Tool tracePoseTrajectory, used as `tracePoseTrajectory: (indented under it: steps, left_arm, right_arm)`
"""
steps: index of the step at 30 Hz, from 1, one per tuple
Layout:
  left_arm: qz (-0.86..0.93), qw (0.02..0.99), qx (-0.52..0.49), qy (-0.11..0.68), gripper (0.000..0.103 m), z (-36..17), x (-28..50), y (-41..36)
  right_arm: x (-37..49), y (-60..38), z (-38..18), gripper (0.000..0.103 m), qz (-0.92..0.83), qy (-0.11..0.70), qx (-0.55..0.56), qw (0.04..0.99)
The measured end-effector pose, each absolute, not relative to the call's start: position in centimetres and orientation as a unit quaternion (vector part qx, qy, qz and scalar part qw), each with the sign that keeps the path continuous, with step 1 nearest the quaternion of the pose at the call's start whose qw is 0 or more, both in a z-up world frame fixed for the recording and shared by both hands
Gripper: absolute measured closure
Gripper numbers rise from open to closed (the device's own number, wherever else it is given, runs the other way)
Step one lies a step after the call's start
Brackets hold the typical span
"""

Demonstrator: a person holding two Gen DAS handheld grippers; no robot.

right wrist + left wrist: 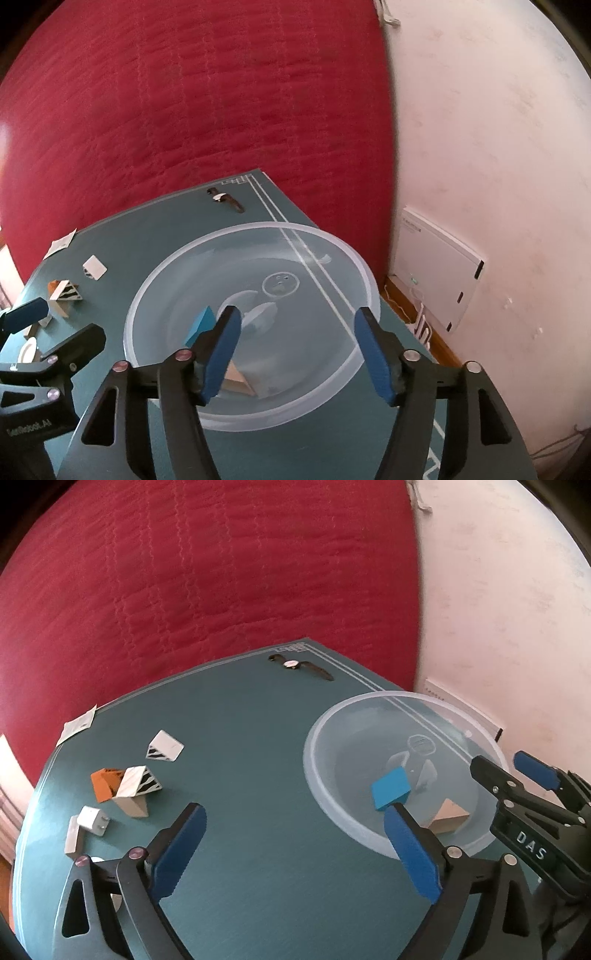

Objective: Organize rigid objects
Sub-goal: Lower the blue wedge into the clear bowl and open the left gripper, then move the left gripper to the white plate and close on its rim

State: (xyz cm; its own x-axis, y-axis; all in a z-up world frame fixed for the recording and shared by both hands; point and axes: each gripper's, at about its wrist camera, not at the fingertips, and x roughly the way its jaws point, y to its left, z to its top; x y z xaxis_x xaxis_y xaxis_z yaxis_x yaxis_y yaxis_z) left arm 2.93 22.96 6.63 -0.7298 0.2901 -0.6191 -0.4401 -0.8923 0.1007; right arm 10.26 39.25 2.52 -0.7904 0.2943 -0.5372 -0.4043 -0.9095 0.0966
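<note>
Still waiting at lower left of the left wrist view: white adapter [93, 820], orange block [105, 783] and striped wedge [137, 782], clustered touching or nearly so, probably next for sorting. Hovering wide and empty over the teal table [258, 738], left gripper [295, 849]. Lying in the clear bowl [369, 834] at right, blue block [390, 788], long axis running lower left to upper right, and tan wedge [448, 818] beside it. Hanging partly open and holding nothing above the bowl's near rim in the right wrist view, right gripper [299, 354], likely just done dropping.
</note>
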Motion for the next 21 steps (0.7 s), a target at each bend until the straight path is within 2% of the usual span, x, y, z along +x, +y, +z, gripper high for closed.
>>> tracePoseTrajectory:
  steps: [3, 21]
  left_arm:
    - [0.924, 0.189, -0.313, 0.117, 0.001, 6.6, 2.8, 22.3]
    - [0.934, 0.126, -0.322, 0.091, 0.001, 6.4, 2.3, 17.0]
  right_arm:
    - [10.4, 38.9, 2.5, 0.026, 0.943, 0.102, -0.261, 0.178]
    - [10.2, 36.3, 1.8, 0.025, 0.947, 0.086, -0.272, 0.146]
